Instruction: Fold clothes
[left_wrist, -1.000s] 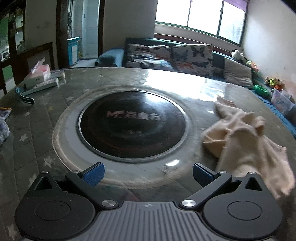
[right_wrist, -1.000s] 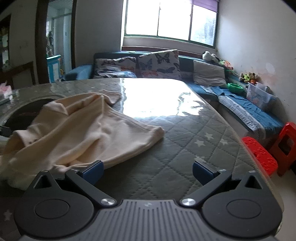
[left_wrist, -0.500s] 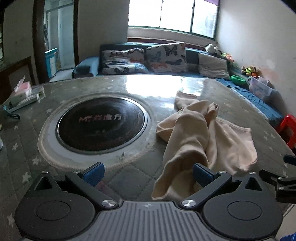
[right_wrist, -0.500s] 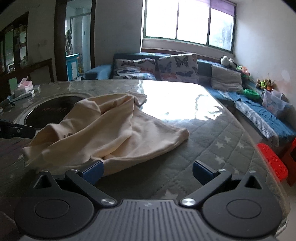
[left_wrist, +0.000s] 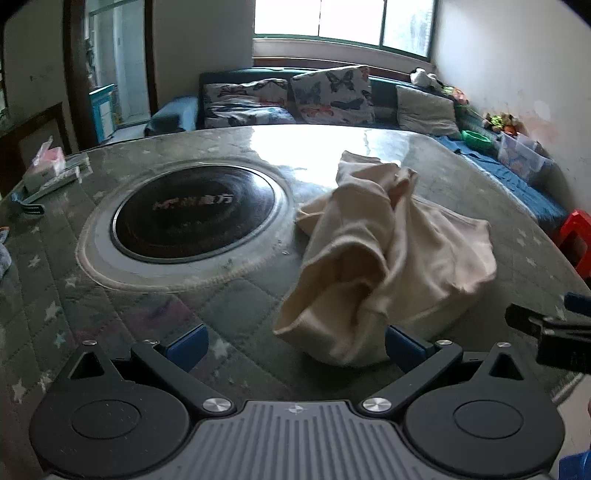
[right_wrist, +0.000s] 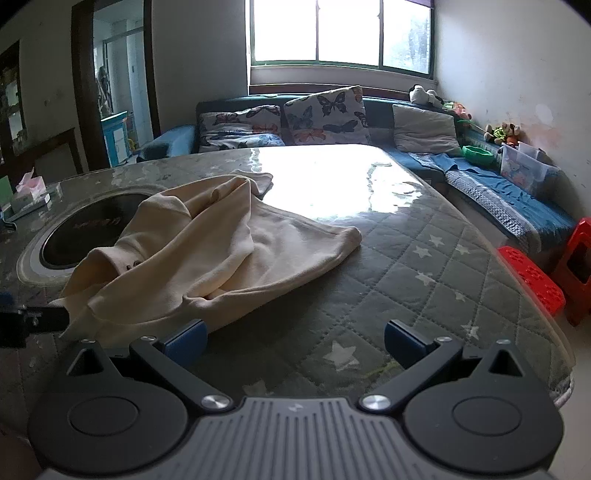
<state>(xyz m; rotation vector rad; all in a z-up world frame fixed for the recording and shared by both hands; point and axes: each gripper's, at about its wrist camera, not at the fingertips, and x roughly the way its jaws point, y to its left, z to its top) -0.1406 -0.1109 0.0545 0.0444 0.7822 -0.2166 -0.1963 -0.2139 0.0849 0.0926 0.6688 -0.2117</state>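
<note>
1. Left wrist view: the left gripper (left_wrist: 294, 341) has its jaws spread wide with nothing between them; the crumpled cream garment (left_wrist: 388, 251) lies on the quilted star-print table cover (left_wrist: 110, 314), right of the round black cooktop (left_wrist: 195, 218); its near hem lies just ahead of the right blue fingertip (left_wrist: 404, 347).
2. Right wrist view: the right gripper (right_wrist: 294, 341) is also wide open and empty; the cream garment (right_wrist: 207, 254) lies ahead and left, its near edge by the left blue fingertip (right_wrist: 186, 339); 2 red stools (right_wrist: 554, 273) stand beside the table.

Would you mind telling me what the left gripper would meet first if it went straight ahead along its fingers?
Most likely the cream garment: its crumpled near end lies just ahead of the open left gripper, toward its right finger. Depth is hard to judge, so it might skim the quilted table cover first.
</note>
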